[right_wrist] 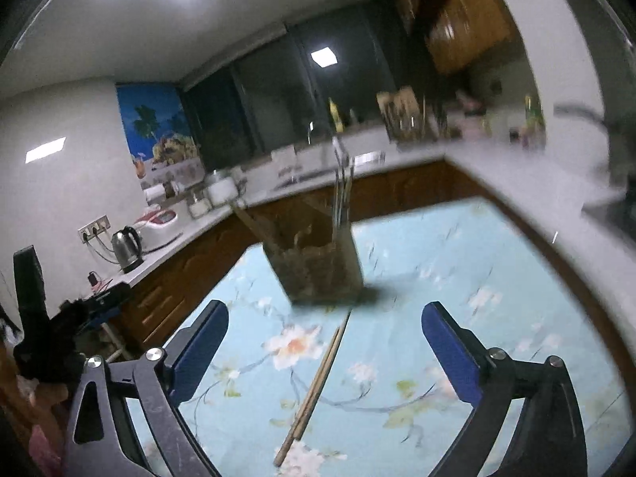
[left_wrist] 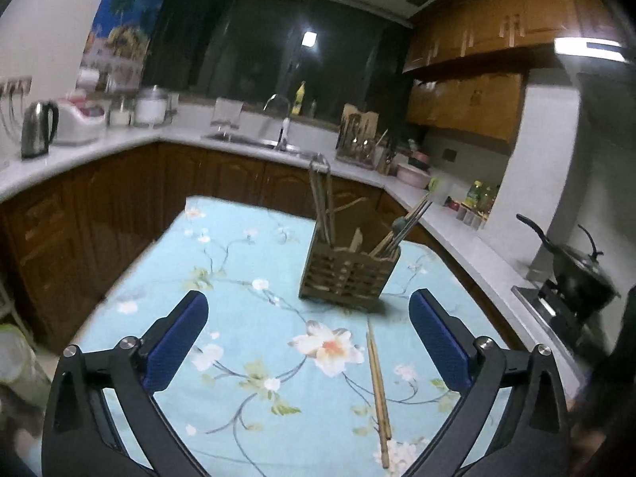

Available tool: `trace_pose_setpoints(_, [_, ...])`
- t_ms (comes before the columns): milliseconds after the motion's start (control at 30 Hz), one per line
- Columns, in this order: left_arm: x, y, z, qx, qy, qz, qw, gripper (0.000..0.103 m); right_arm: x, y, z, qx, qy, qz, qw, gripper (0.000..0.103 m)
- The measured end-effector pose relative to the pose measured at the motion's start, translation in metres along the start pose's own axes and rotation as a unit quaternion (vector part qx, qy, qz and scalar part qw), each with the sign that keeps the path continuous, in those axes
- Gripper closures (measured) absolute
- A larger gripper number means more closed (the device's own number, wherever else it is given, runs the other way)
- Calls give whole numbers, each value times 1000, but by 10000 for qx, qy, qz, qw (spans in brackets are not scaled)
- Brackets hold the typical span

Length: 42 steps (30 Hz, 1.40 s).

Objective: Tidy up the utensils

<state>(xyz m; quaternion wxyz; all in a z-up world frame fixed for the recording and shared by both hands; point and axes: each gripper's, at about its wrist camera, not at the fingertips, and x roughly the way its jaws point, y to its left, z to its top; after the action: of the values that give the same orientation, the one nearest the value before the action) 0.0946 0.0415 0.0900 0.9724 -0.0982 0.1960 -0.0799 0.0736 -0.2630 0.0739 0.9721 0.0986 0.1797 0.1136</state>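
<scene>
A slatted wooden utensil holder (left_wrist: 348, 274) stands on the table with the light blue floral cloth (left_wrist: 238, 262); chopsticks and other utensils stick up out of it. A pair of wooden chopsticks (left_wrist: 378, 389) lies flat on the cloth in front of the holder. My left gripper (left_wrist: 308, 310) is open and empty above the cloth, the chopsticks between its fingers toward the right one. In the right wrist view, blurred by motion, the holder (right_wrist: 318, 274) and the chopsticks (right_wrist: 314, 389) show too. My right gripper (right_wrist: 324, 320) is open and empty over the chopsticks.
An L-shaped white counter (left_wrist: 119, 143) with wooden cabinets runs behind and to the right of the table. It carries a kettle (left_wrist: 37, 127), a sink with tap (left_wrist: 278, 127), a utensil rack (left_wrist: 357, 135) and a black wok (left_wrist: 584, 274) on the stove.
</scene>
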Motion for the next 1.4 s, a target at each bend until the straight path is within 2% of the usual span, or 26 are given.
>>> trace_pose_setpoints(167, [-22, -9, 0, 212, -332, 187, 9991, 0, -43, 16, 23, -306, -894, -348, 9949, 0])
trace_pose_setpoints(267, [-24, -11, -14, 322, -442, 371, 9978, 0, -47, 20, 13, -423, -1085, -515, 9919, 0])
trace_pose_setpoints(433, [-13, -14, -47, 587, -366, 770, 9946, 0, -27, 14, -25, -398, -1010, -980, 9893, 0])
trace_pose_setpoints(667, [5, -8, -78, 549, -148, 1002, 9933, 0, -12, -1, -69, -187, -800, -1317, 9879, 0])
trace_pose_setpoints(1000, [12, -7, -96, 706, -106, 1257, 9895, 0, -13, 9, -83, -523, -797, -1307, 9868, 0])
trace_pose_setpoints(1400, [6, -8, -96, 764, -226, 1420, 9867, 0, -14, 12, -92, -662, -948, -1229, 9857, 0])
